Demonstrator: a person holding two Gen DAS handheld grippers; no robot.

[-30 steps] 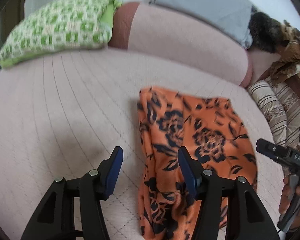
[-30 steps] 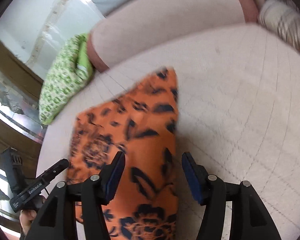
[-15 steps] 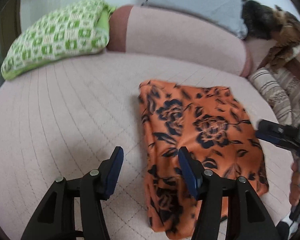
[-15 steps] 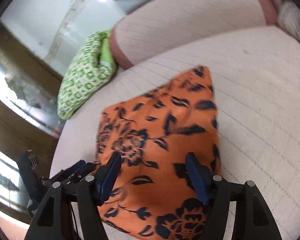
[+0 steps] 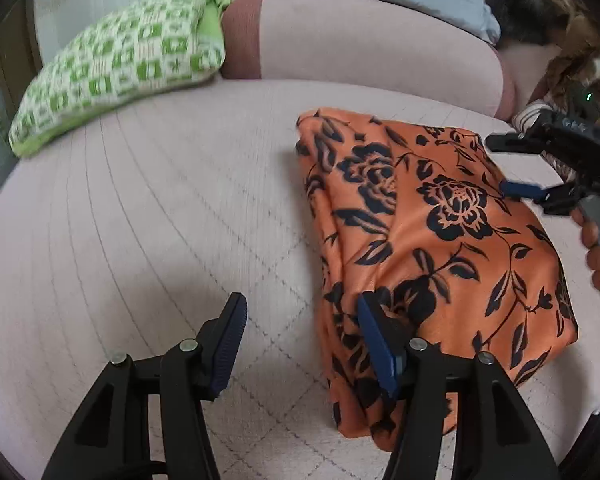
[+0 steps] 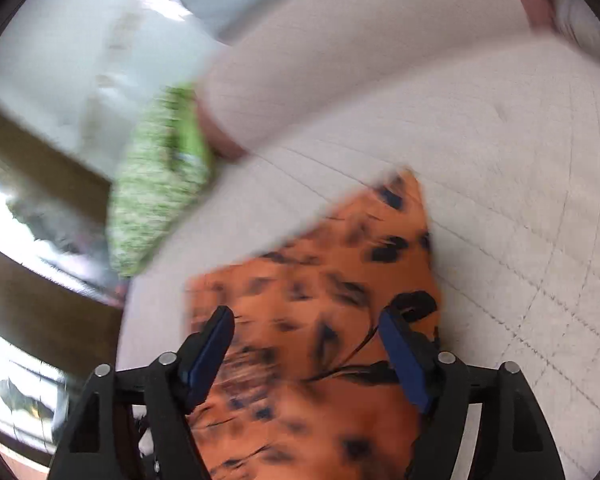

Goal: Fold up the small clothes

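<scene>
Though blurred, silky-looking orange floral garment (image 5: 440,248) lies folded on quilted mattress (image 5: 160,208).

Your left wrist view is evenly daylit, sharp at centre, slight smear on the green pillow (image 5: 112,68). Right wrist view is heavily motion-blurred; the orange cloth (image 6: 320,320) pattern streaks. You've got blown-out window glare at its left edge. Fisheye bends both, black vignette corners. Shadows soft.

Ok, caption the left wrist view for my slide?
Open left gripper poised at the folded orange floral garment's near edge on a pink quilted bed.
</scene>
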